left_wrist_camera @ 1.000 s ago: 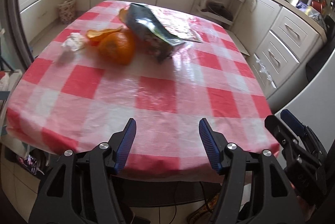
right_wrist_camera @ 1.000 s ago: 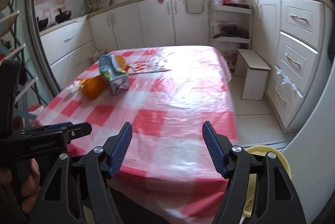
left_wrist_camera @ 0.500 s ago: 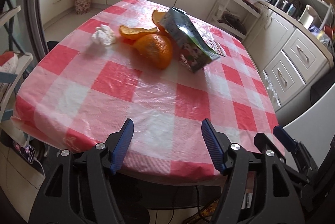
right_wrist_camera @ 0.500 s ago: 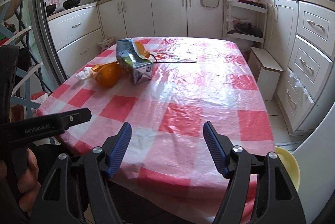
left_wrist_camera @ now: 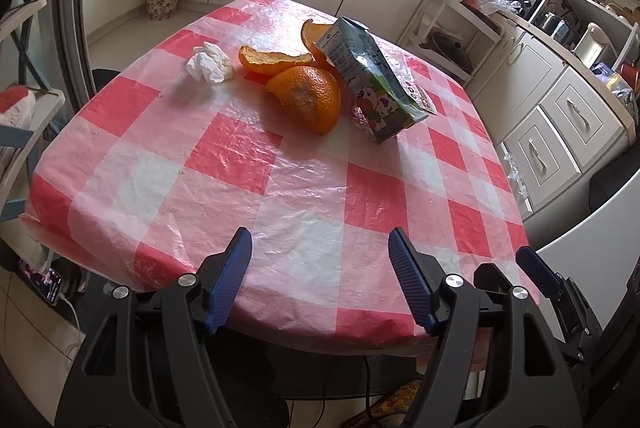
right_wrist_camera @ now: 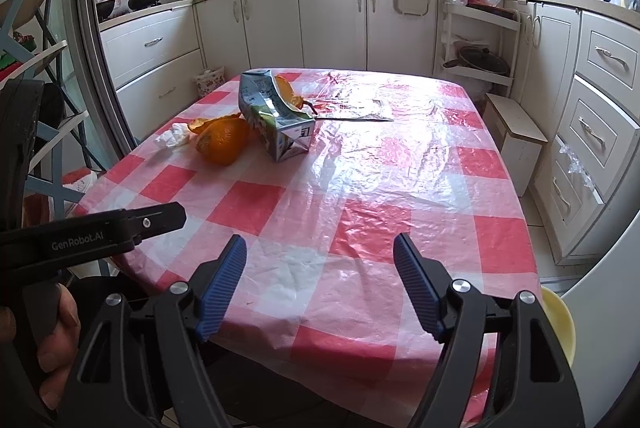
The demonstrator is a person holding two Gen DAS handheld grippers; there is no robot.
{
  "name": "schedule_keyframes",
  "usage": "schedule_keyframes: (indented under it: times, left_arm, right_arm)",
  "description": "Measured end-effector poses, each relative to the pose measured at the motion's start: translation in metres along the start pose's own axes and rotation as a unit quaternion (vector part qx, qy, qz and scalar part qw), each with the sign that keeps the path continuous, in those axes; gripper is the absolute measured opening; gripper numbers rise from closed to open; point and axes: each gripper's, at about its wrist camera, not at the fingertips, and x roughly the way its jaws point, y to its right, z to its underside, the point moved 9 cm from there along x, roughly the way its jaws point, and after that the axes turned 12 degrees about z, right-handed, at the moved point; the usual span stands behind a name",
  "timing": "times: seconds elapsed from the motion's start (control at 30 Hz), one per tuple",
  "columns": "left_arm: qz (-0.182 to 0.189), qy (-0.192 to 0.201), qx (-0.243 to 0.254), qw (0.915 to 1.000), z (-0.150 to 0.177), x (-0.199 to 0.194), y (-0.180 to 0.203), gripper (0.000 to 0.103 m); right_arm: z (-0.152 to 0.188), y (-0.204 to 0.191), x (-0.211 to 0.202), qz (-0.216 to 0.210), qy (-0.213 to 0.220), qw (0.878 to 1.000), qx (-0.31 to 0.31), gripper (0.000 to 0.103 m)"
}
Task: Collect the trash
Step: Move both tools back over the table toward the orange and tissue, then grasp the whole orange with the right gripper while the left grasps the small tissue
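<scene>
Currently table (left_wrist_camera: 304,188) under checked cloth; trash sits at its far end: milk carton (left_wrist_camera: 372,76) lying tilted, orange peel (left_wrist_camera: 308,98) touching it, crumpled tissue (left_wrist_camera: 209,62) near. My left tongs (left_wrist_camera: 320,268) and right tongs (right_wrist_camera: 320,270) both spread, empty, at near edge.

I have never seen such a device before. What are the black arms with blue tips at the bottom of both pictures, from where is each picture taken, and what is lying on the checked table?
They are two hand-held grippers, not a robot: a person holds one in each hand. Each carries a camera looking forward along its two fingers. One picture comes from the left gripper, the other from the right gripper. Both are open and hold nothing.

On the table with the red and white checked cloth lie a crumpled white tissue, orange peel pieces and a crushed milk carton with a cartoon cow, tipped over against the peel. Behind the carton, the right view shows a flat shiny wrapper. These are probably the trash to collect. None has been picked up yet.
</scene>
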Motion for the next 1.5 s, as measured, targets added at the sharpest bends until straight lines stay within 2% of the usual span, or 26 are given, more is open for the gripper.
schedule_keyframes:
  times: [0.47,0.6,0.8,0.93,1.23,1.5]
  left_arm:
    - [-0.003,0.000,0.005,1.0000,-0.001,0.003,-0.001,0.070]
    - [0.002,0.003,-0.007,1.0000,-0.004,0.001,-0.003,0.070]
    - [-0.026,0.050,-0.039,0.9977,-0.039,-0.019,-0.042,0.070]
    - [-0.047,0.062,-0.050,0.9957,-0.057,-0.022,-0.071,0.070]
    - [-0.070,0.055,-0.026,0.9957,-0.091,-0.005,-0.093,0.070]
    - [-0.087,0.042,-0.001,0.9953,-0.114,0.008,-0.100,0.070]
  right_arm:
    - [0.003,-0.003,0.001,0.000,-0.005,1.000,-0.002,0.074]
    - [0.003,-0.003,0.002,-0.001,-0.006,1.000,-0.002,0.074]
    - [-0.004,-0.007,0.004,-0.014,-0.008,1.000,0.017,0.075]
    - [-0.017,-0.018,0.013,-0.030,-0.011,0.999,0.032,0.076]
    - [-0.046,-0.071,0.045,-0.062,-0.023,0.998,-0.002,0.083]
    - [-0.062,-0.105,0.086,-0.083,-0.048,0.995,-0.019,0.083]
